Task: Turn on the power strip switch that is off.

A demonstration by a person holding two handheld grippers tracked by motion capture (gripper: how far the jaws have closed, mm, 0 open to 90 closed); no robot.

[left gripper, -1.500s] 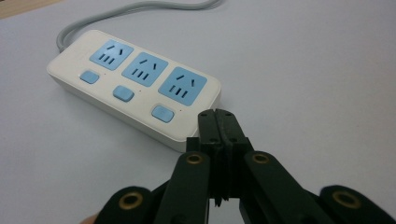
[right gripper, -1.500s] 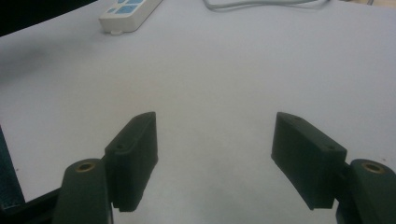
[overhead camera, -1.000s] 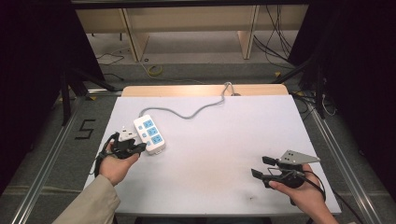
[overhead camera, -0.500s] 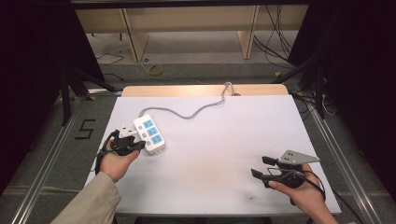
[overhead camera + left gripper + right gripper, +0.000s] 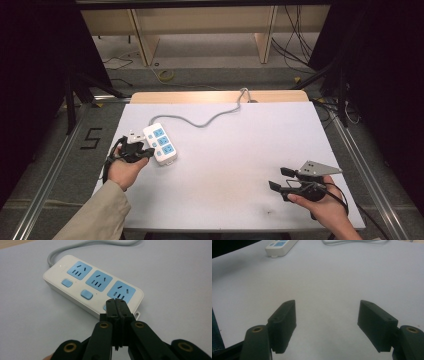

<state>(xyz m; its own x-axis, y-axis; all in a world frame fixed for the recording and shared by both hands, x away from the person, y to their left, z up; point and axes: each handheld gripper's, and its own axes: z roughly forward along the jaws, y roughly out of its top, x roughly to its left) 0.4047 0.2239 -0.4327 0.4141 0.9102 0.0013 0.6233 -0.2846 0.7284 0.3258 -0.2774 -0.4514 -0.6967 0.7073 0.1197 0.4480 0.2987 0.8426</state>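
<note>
Your left gripper (image 5: 117, 305), fingers closed on nothing, sits over the near switch of the power strip (image 5: 160, 143), whose long axis runs 11 to 5 at the bench's (image 5: 240, 150) left. Your right gripper (image 5: 280, 180) waits open, well apart.

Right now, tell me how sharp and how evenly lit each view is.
High view: table evenly lit, surroundings fall into black, soft overall. Left gripper view: power strip crisp, the shut jaws of the left gripper slightly soft. Right gripper view: dim, bluish, grainy; the right gripper casts a faint shadow.
</note>
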